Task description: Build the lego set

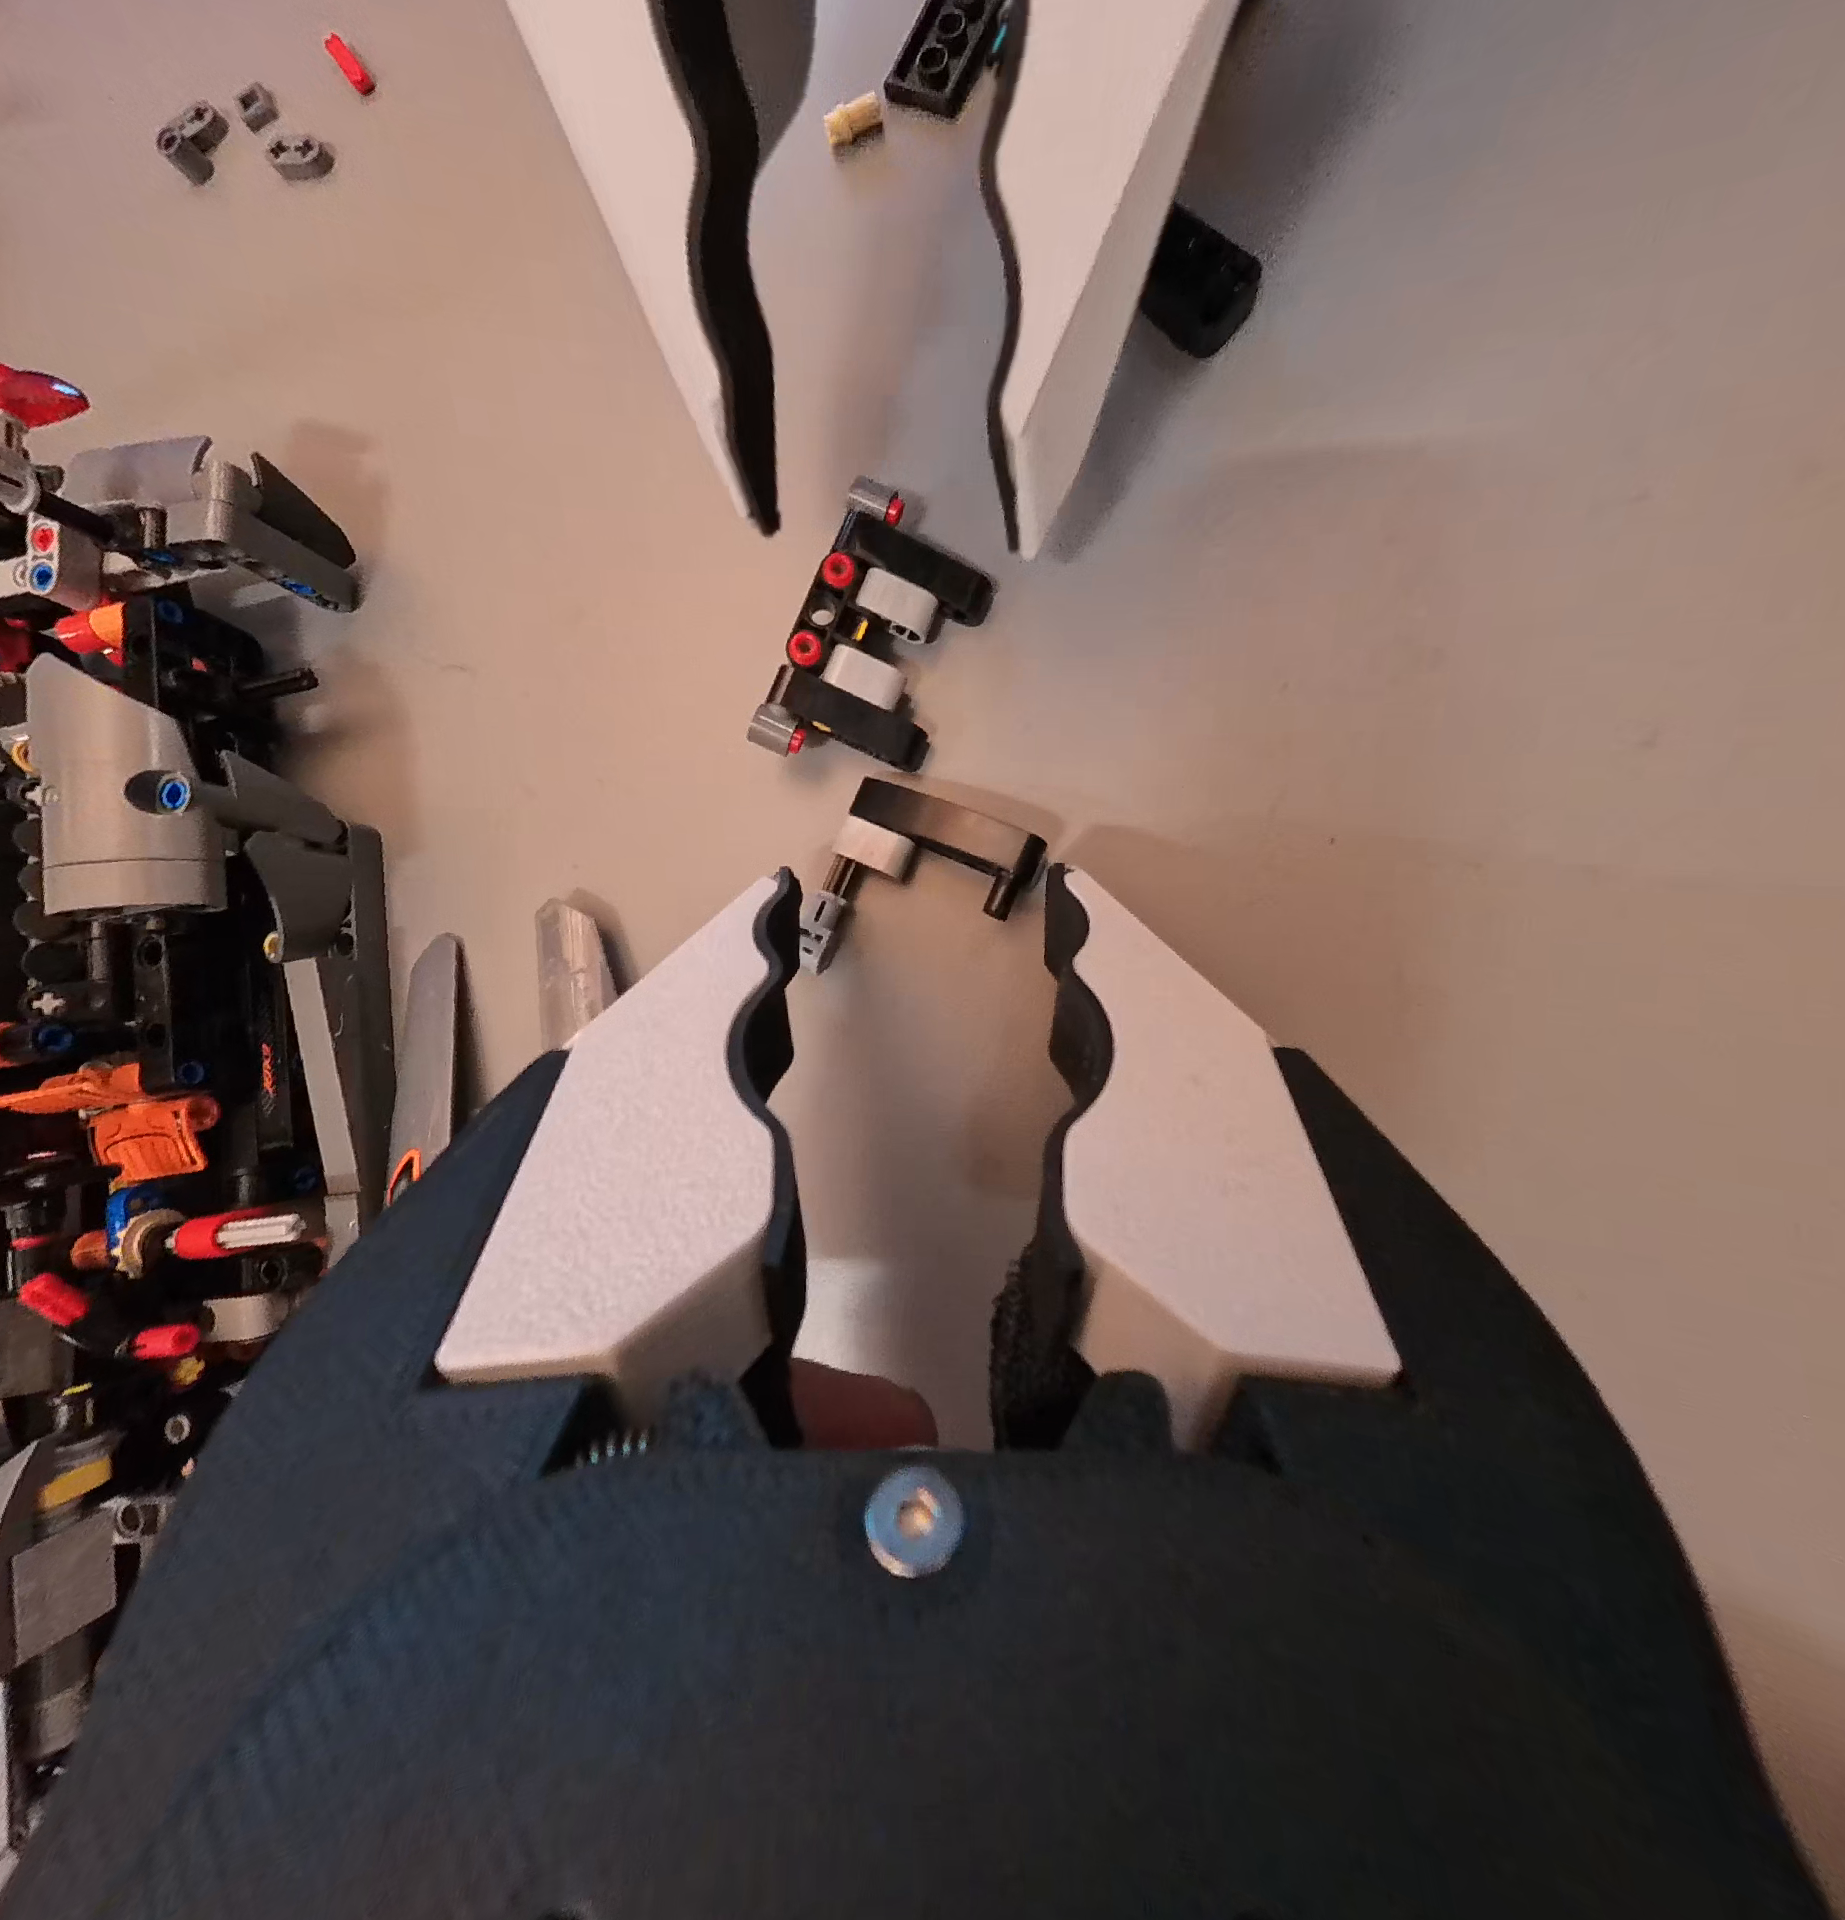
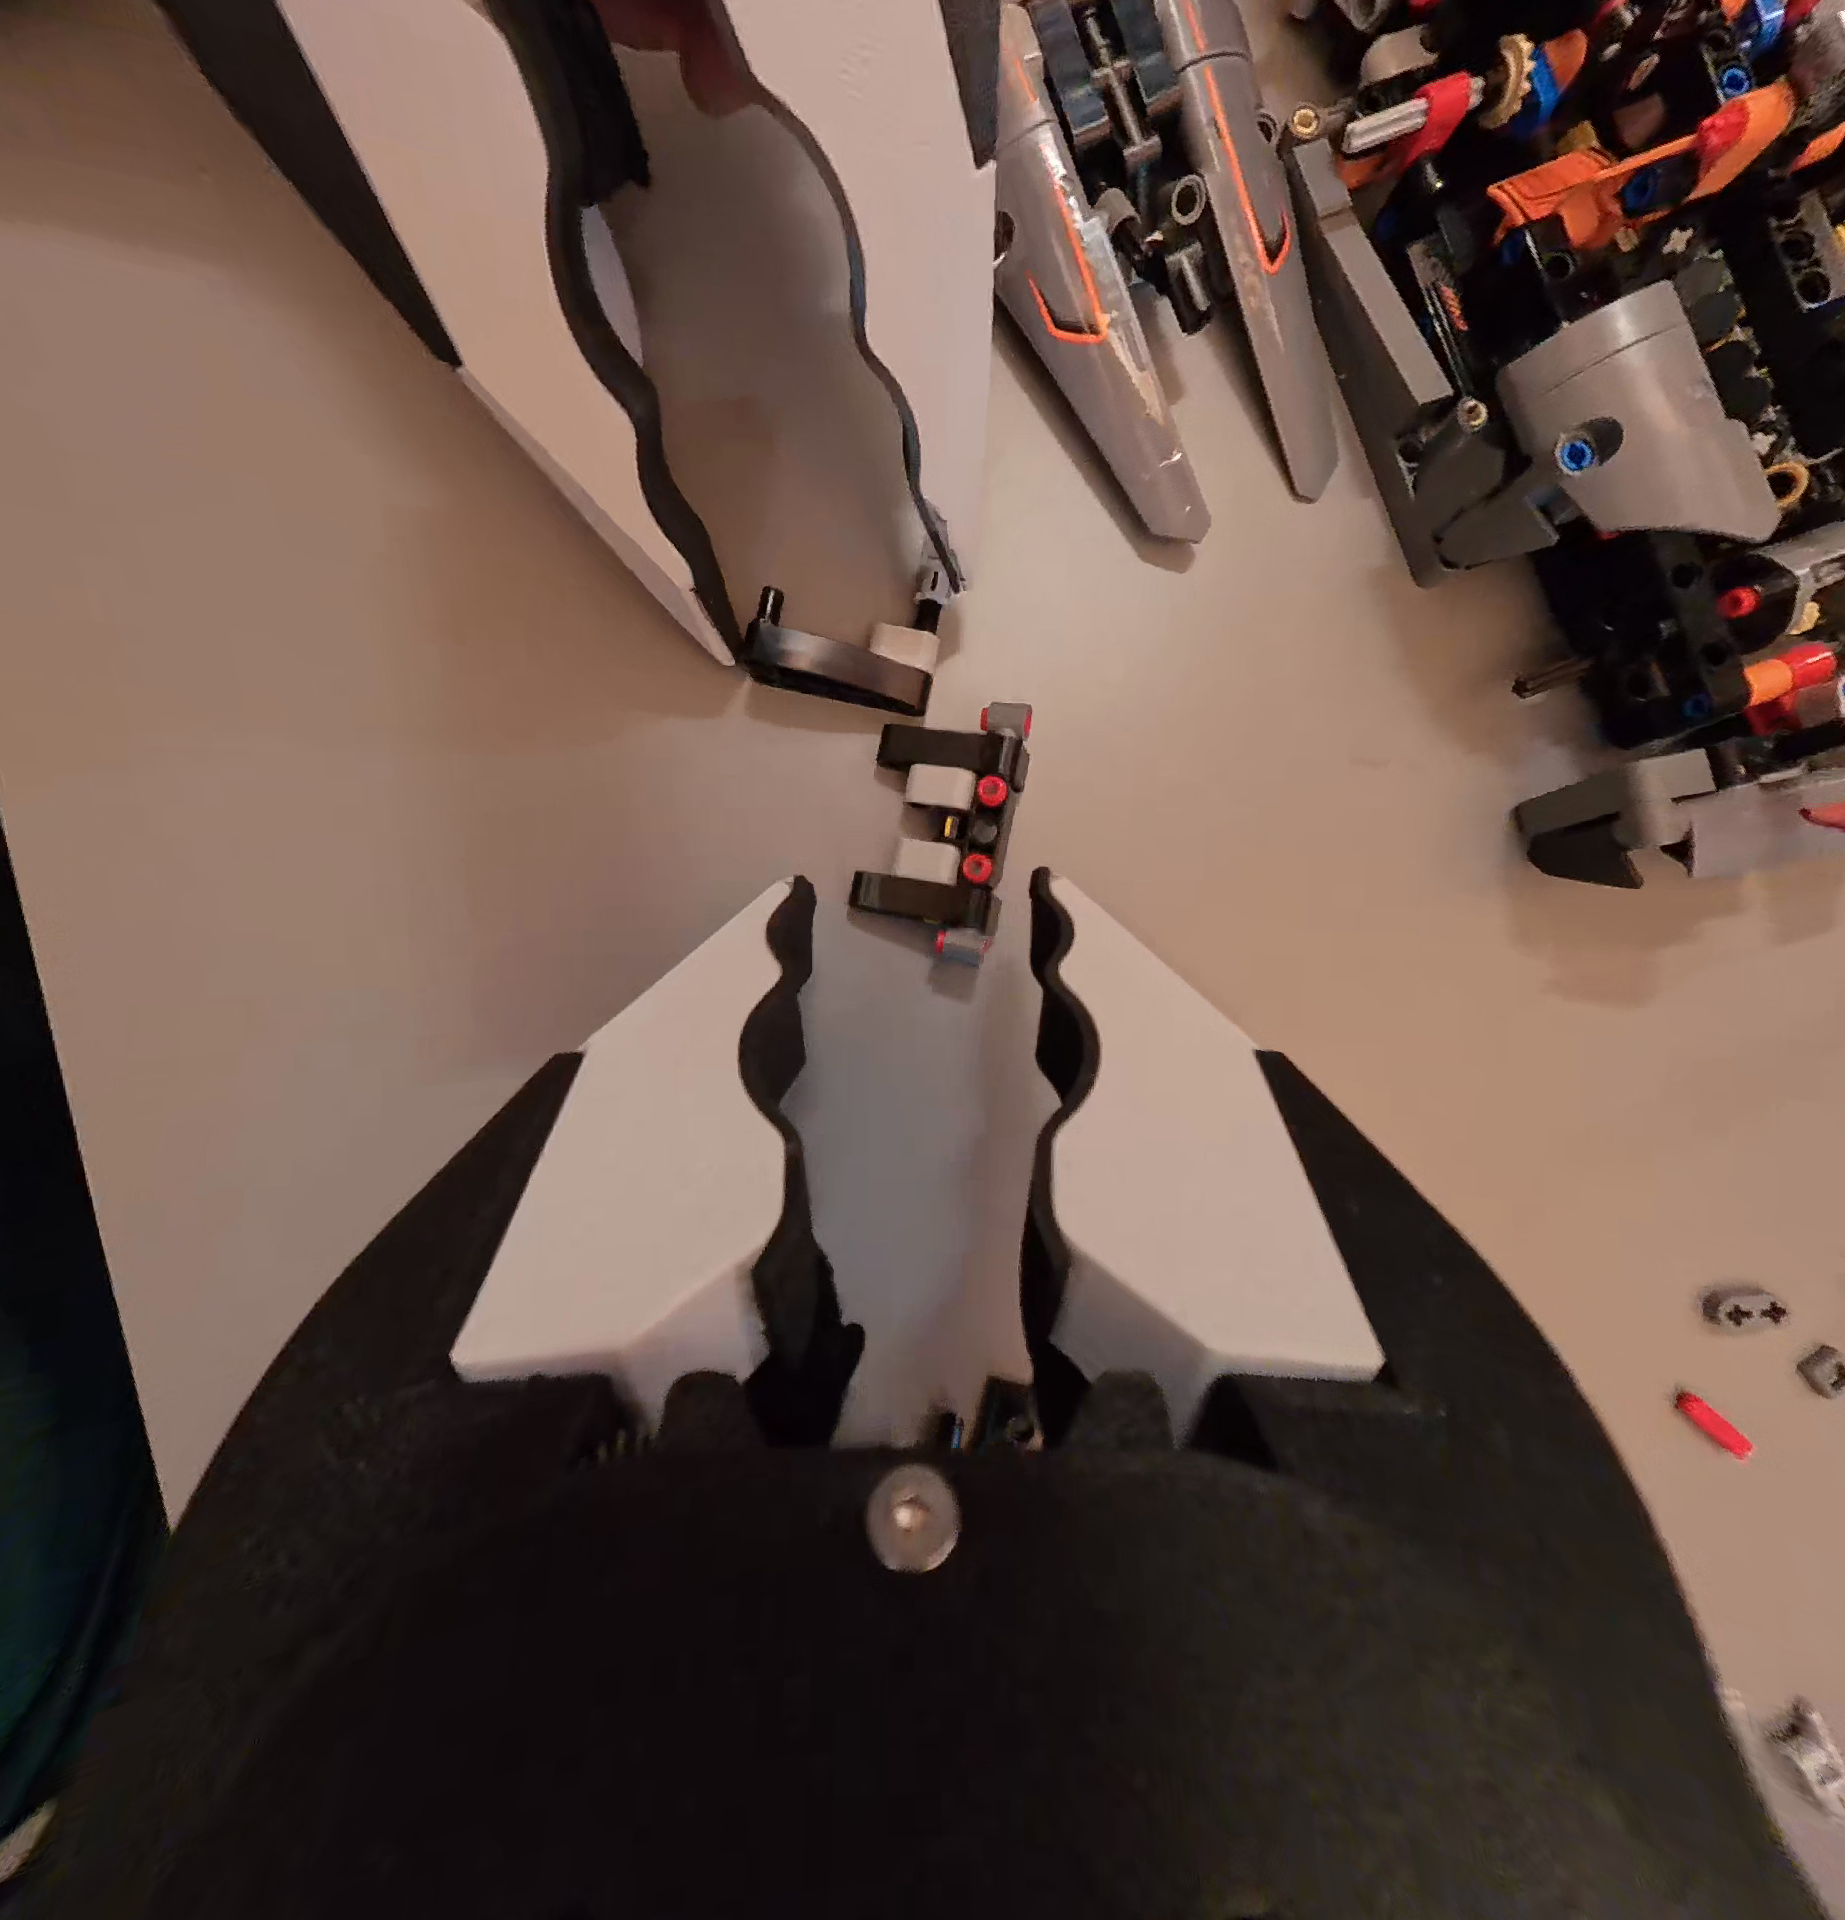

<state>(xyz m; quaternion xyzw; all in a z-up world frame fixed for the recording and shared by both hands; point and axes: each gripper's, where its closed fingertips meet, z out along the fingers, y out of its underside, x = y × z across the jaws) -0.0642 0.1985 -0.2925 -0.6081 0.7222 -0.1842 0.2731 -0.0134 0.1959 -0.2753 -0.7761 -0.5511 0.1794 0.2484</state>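
The left claw [image 1: 920,894] and right claw [image 2: 916,902] face each other over a smooth beige desk [image 1: 1417,727]. Each has two white wedge-shaped plastic fingers lined with wavy black rubber, set in a rough, dark printed body with one round metal screw. Both claws stand wide open and grip nothing.

Between them lie two small lego pieces, near each other but apart. The ladder-shaped piece [image 1: 868,629] sits at 12 o'clock from the left claw's tips: two glossy black beams, two pale grey blocks, four red pin ends and two grey corner caps. In the right wrist view the same piece [image 2: 949,831] lies just ahead of the right claw's tips, its near end reaching between them. The crank-shaped piece [image 1: 933,847], one black curved beam with one pale block and a grey pin, lies right at the left claw's fingertips.

A large, half-built model [image 1: 118,883] of grey, black and orange parts fills the 9 o'clock side. At 11 o'clock lie three small grey connectors [image 1: 245,135] and one red pin [image 1: 349,62]. At 12 o'clock rest one tan peg [image 1: 853,120] and one black studded brick [image 1: 944,57].
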